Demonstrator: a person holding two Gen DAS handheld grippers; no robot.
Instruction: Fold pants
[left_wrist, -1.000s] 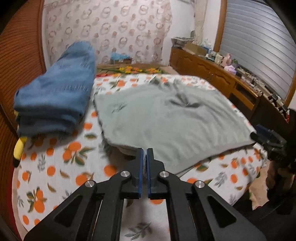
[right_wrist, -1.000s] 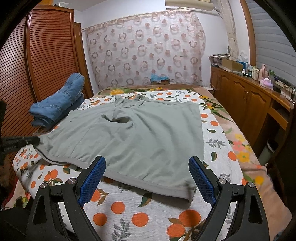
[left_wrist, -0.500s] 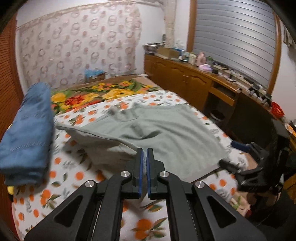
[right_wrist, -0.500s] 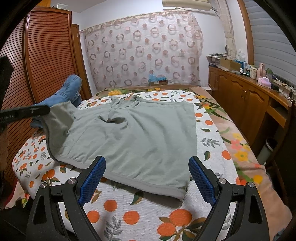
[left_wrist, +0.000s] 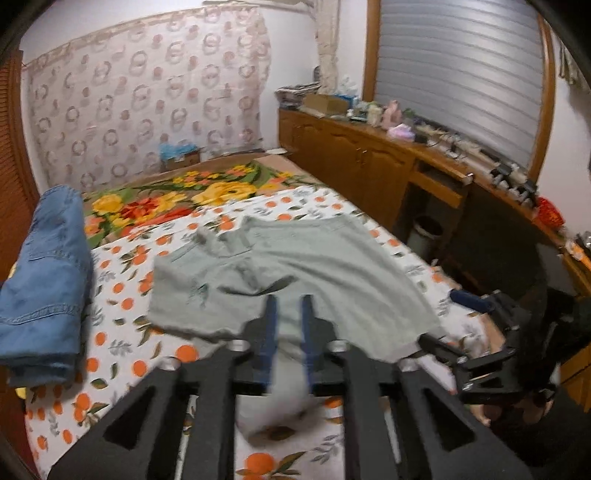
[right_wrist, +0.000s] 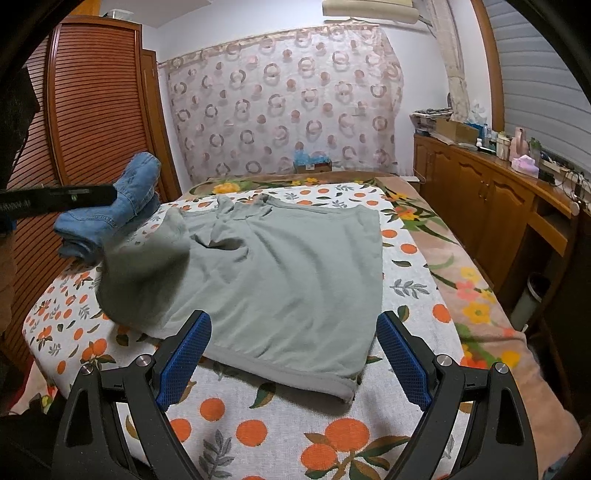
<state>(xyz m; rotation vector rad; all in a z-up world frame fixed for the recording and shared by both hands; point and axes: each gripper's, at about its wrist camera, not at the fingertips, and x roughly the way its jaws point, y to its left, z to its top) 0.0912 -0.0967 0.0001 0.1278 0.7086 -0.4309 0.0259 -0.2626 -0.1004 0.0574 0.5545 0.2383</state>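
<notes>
Fingers (left_wrist: 269, 325) of left gripper (left_wrist: 287, 326) opening; pants (left_wrist: 295, 273) beyond, unheld.

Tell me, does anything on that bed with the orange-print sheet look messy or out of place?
Only the grey-green cotton pants: their left part is flopped over in a rumpled heap, not lying flat, while the right side lies smooth. The left gripper is opening with nothing between its fingers. The folded blue denim jeans sit tidy by the wardrobe.

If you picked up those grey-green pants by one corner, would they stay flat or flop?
Probably flop: the grey-green pants already sag in soft wrinkles, and their left side is bunched and falling. They look thin, so likely light. On the orange-print sheet a push would likely crumple them rather than slide them whole.
</notes>
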